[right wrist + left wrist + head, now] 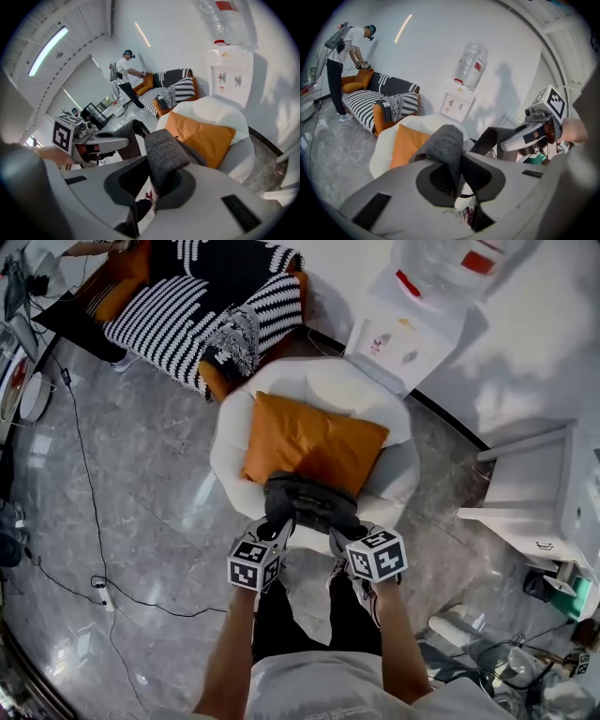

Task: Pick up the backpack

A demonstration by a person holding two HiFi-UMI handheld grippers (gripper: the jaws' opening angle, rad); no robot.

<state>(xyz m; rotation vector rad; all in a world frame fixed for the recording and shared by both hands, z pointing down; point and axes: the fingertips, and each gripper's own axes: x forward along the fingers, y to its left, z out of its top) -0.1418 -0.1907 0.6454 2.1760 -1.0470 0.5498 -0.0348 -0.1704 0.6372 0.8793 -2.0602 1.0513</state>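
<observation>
The left gripper (279,529) is clamped on a grey strap (443,144) of the backpack (309,501), the fabric pinched between its nearly closed jaws. The right gripper (339,540), just beside it, is clamped in the same way on a second grey strap (166,152). The dark grey backpack is directly ahead of both sets of jaws, over the front edge of a white armchair (230,432); whether it touches the seat is unclear. Beyond the backpack, further from the grippers, an orange cushion (314,442) leans against the chair back. A water dispenser (412,320) stands behind the chair, and a striped sofa (178,320) lies far ahead to the left gripper's side.
</observation>
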